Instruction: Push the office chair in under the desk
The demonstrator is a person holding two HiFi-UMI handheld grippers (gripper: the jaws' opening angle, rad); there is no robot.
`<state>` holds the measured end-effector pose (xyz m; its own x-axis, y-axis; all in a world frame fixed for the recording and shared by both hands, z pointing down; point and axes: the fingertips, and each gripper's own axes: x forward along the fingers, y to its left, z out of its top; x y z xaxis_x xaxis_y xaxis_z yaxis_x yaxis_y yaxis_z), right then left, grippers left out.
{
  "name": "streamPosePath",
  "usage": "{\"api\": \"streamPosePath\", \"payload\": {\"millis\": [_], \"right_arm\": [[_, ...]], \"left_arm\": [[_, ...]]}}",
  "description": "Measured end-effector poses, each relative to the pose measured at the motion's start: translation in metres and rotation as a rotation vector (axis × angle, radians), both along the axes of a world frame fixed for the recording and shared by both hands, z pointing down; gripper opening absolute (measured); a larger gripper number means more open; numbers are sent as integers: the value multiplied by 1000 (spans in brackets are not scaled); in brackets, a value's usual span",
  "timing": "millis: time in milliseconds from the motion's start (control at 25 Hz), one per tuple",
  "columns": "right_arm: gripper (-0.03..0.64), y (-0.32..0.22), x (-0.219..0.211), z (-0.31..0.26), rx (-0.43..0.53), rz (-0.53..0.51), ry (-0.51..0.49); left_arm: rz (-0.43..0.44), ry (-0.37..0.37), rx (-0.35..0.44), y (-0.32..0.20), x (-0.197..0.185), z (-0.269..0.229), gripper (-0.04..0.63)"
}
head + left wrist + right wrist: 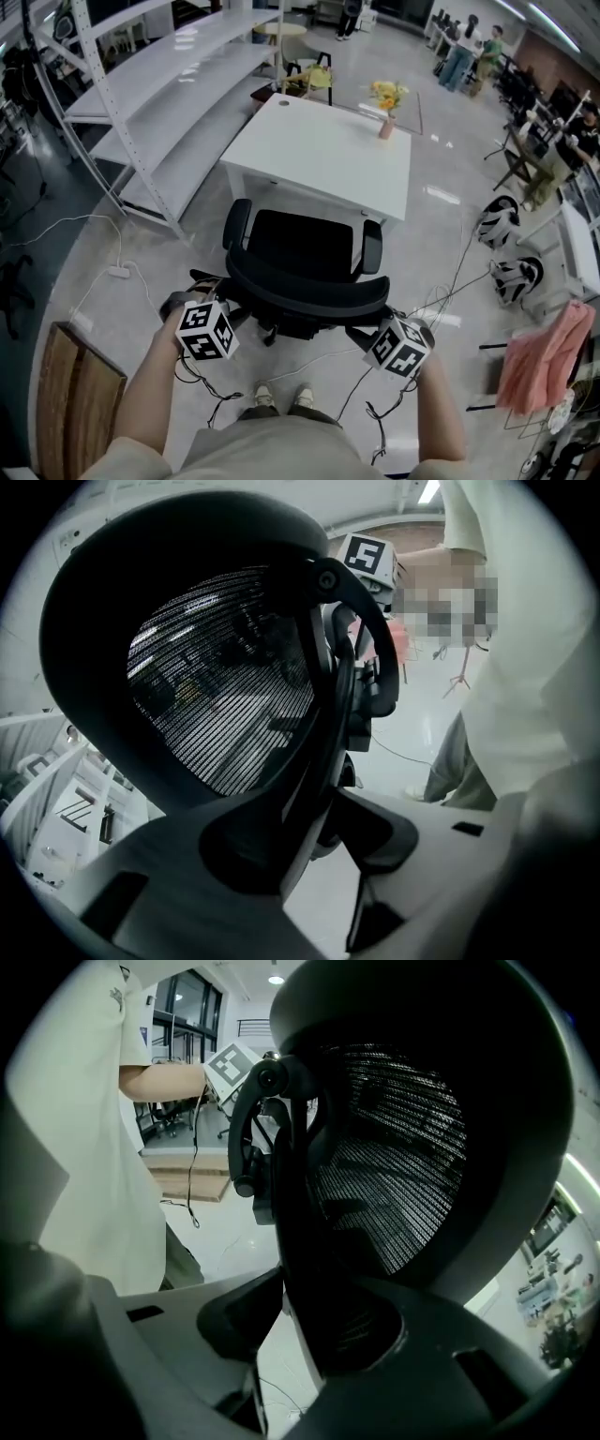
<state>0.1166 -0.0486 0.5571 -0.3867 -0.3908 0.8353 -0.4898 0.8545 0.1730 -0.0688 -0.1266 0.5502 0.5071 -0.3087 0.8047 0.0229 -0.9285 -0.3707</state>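
The office chair (300, 258) stands on the floor just in front of the white worktop (319, 150). Its seat faces the worktop and is not yet under it, and its black mesh backrest (309, 292) is on the side away from the worktop, near the person. The left claw (314, 850) is clamped on the left rim of the backrest and the right claw (281, 1335) on the right rim; in each claw view the stiff frame sits between the two jaws. I judge the chair to be rather heavy but easy to roll. The frame is hard and probably smooth, so the claws may slip, and the mesh is soft and gives no good hold. An even push at both rims should keep it straight. Whether the armrests (236, 225) pass under the worktop edge I cannot tell. Left of the worktop a white shelf rack (159, 103) stands near, and a cable (122, 270) lies on the floor there; right of the worktop there is more room. A vase with flowers (386, 120) on the far right part of the worktop could tip at a hard bump.
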Motion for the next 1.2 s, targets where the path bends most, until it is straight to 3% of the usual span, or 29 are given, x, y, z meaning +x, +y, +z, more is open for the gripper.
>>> {"api": "streamPosePath", "payload": {"millis": [600, 1200], "right_arm": [[135, -55, 16, 1, 75, -8, 7], [137, -122, 6, 2, 66, 56, 0]], "left_arm": [[-28, 18, -5, -52, 16, 1, 184], [26, 28, 10, -129, 9, 1, 186]]}}
